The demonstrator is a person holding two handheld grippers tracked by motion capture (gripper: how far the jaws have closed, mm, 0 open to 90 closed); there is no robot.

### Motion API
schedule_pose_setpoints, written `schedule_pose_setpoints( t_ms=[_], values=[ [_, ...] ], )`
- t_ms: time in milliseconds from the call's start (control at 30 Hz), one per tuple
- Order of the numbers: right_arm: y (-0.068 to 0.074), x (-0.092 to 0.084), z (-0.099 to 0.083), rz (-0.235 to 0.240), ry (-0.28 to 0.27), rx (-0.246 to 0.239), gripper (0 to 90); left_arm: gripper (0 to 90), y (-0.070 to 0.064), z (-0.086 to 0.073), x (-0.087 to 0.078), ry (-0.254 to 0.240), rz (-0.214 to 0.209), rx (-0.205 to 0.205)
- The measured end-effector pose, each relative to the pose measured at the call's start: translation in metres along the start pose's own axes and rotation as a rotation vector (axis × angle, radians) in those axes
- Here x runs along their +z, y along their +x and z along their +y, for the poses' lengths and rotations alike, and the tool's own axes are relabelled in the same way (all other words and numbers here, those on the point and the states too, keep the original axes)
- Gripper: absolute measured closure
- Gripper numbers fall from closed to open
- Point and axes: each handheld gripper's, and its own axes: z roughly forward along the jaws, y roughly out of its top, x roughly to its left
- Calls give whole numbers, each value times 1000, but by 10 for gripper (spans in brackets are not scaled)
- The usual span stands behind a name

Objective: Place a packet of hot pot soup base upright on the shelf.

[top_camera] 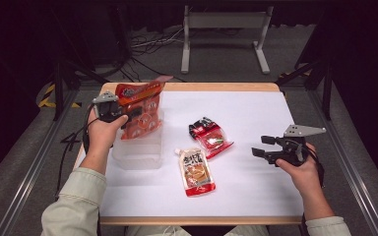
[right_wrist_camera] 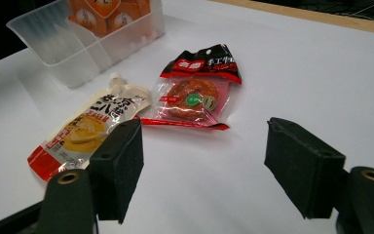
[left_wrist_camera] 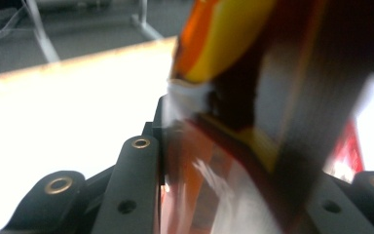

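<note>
My left gripper (top_camera: 128,114) is shut on a large orange snack bag (top_camera: 142,109), held upright with its lower end inside a clear plastic bin (top_camera: 137,153) at the table's left. In the left gripper view the orange bag (left_wrist_camera: 224,146) is blurred and pinched between the jaws. A red and black snack packet (top_camera: 209,135) and a spouted pouch (top_camera: 195,171) lie flat mid-table. My right gripper (top_camera: 260,146) is open at the right, pointing left toward them. In the right gripper view the red packet (right_wrist_camera: 197,92) and pouch (right_wrist_camera: 88,127) lie beyond its pads (right_wrist_camera: 119,165).
White paper covers the wooden table (top_camera: 256,105). A white metal stand (top_camera: 224,37) and cables sit on the floor beyond the far edge. The clear bin (right_wrist_camera: 85,46) stands at the upper left in the right gripper view.
</note>
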Motion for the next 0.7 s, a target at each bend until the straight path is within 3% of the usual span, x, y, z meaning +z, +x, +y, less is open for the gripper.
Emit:
schedule_pose_setpoints(
  t_ms=[133,433,533,700],
  values=[
    [0,1,-1,3,4,-3,312,703,2,-3,-1,8,-10,-36],
    [-1,1,-1,2,7,3,311,700,5,-10,-6,26,-26,-57],
    [0,0,-1,0,5,4,311,699,8,-14,-7,29,-40,-110],
    [0,2,-2,0,13,-2,311,698,9,-16,-7,28,-34,-104]
  ],
)
